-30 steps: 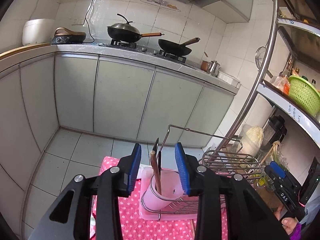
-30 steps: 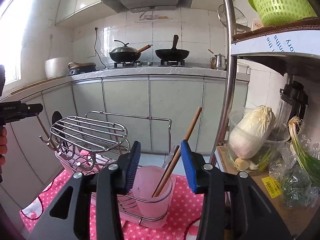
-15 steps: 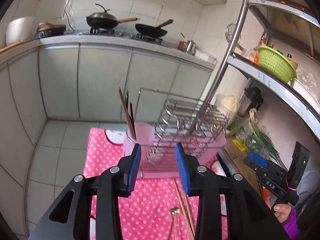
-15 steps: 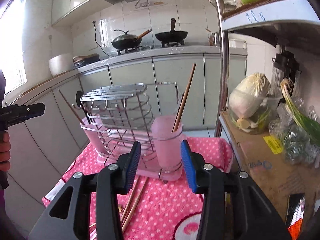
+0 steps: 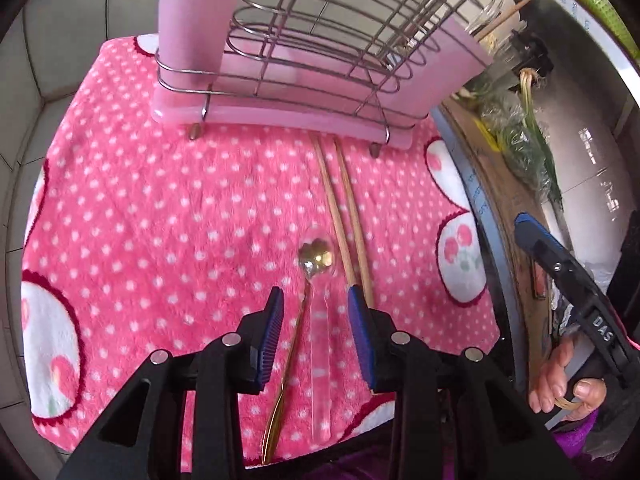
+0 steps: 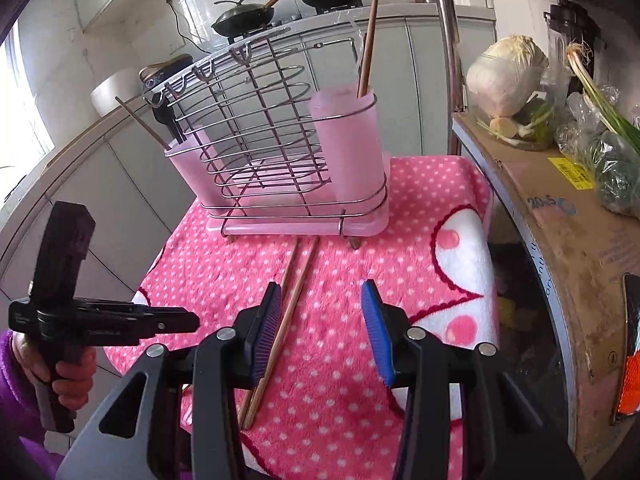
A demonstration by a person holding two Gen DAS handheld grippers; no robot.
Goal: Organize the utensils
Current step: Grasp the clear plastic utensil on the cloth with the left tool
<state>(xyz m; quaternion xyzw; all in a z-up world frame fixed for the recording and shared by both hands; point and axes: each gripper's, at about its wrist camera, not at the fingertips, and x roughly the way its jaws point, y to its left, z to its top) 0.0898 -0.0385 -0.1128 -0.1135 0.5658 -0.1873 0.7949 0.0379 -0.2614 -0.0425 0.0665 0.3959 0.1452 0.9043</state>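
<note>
A pink polka-dot cloth (image 5: 160,220) is covering the small table, and a wire utensil rack (image 6: 280,152) on a pink tray is standing at its far edge. 2 frosted pink cups are sitting in the rack: the right-hand cup (image 6: 348,144) is holding 1 upright wooden chopstick (image 6: 369,40), while the left-hand cup (image 6: 188,168) is holding a leaning chopstick and a dark-handled utensil. To the right, a steel shelf is carrying a cabbage (image 6: 506,76) and green onions (image 6: 596,92) on a sheet of cardboard.

On the cloth in front of the rack, 2 wooden chopsticks (image 5: 340,216) are lying side by side, their far tips reaching just under the tray. Just beside them, to their left in the left wrist view, a gold spoon (image 5: 308,280) and a clear plastic spoon (image 5: 320,360) are lying close together, bowls overlapping, handles running toward the camera.

The left gripper (image 5: 316,312) is pointing steeply down over the 2 spoon handles, its blue pads closing in with both handles between them but not yet pinched. The right gripper (image 6: 322,312) is hovering above the cloth with its jaws spread apart and nothing between them, the chopsticks passing just under its left pad. A person's hand (image 6: 68,376) in a purple sleeve is gripping the left tool's handle
</note>
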